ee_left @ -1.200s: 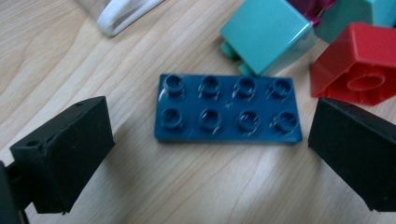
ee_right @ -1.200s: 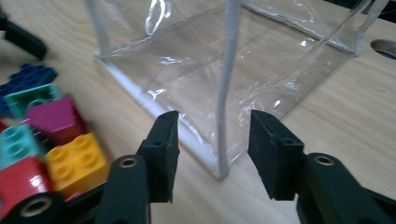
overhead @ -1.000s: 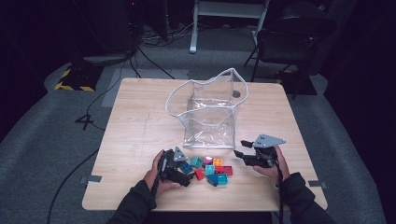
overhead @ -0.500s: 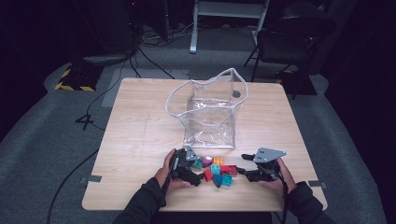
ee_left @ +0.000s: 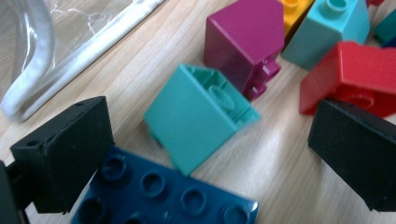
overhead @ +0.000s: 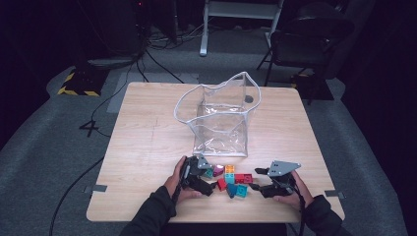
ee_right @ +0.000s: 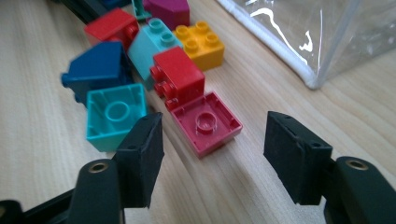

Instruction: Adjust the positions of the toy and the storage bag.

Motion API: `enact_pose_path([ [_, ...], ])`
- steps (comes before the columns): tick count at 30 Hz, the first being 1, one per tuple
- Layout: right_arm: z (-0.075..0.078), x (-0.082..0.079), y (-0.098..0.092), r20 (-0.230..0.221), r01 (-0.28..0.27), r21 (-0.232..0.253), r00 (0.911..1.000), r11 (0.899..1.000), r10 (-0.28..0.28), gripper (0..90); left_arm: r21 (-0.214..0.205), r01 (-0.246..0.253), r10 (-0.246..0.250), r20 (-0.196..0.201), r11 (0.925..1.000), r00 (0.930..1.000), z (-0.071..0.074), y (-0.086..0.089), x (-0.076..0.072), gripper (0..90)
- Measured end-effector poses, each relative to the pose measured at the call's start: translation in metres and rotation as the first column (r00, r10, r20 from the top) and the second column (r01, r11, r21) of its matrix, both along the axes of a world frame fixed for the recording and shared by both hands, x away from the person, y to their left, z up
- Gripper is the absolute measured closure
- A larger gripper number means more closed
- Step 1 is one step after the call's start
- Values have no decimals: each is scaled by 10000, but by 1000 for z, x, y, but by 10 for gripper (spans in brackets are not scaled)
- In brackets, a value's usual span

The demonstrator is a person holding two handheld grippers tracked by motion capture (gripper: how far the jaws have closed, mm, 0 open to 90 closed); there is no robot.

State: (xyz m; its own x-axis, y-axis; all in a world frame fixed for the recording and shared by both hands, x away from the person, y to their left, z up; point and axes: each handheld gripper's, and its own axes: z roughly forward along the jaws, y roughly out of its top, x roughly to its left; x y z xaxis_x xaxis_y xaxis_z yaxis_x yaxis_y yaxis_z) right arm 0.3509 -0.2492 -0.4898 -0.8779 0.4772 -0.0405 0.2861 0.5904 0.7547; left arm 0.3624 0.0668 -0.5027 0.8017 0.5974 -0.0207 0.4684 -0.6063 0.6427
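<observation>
Since the earlier frame the right gripper [ee_right: 212, 154] had dropped toward the table, its jaws just opening; they stood apart, nothing pinched, an upturned glossy red brick [ee_right: 206, 123] just ahead between them. The left gripper [ee_left: 210, 154] gaped too, a tilted hollow teal brick [ee_left: 194, 119] between its jaws, unpressed.

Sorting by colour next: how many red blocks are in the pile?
3 in the right gripper view: one far red block, one on its side, one upside down nearest the jaws. Others may be hidden.
</observation>
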Motion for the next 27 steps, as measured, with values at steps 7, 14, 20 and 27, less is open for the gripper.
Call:
enact_pose_path([
  [7, -8, 9, -1, -175, 267, 129, 9995, 9996, -265, 326, 46, -203, 203, -95, 9998, 9997, 1, 24, -7, 4],
  [14, -11, 13, 9, -234, 107, -66, 9997, 9999, -108, 282, -133, -311, 311, 8, 9994, 9995, -1, 64, -28, 2],
  [20, -12, 19, 14, -237, 4, -76, 9997, 10000, -6, 282, -100, -608, 608, 27, 9981, 9981, -2, 86, -40, 2],
  [27, -12, 21, 16, -362, -205, -22, 9991, 9998, 204, 329, -115, -1159, 1160, 99, 9932, 9932, -2, 115, -54, 3],
])
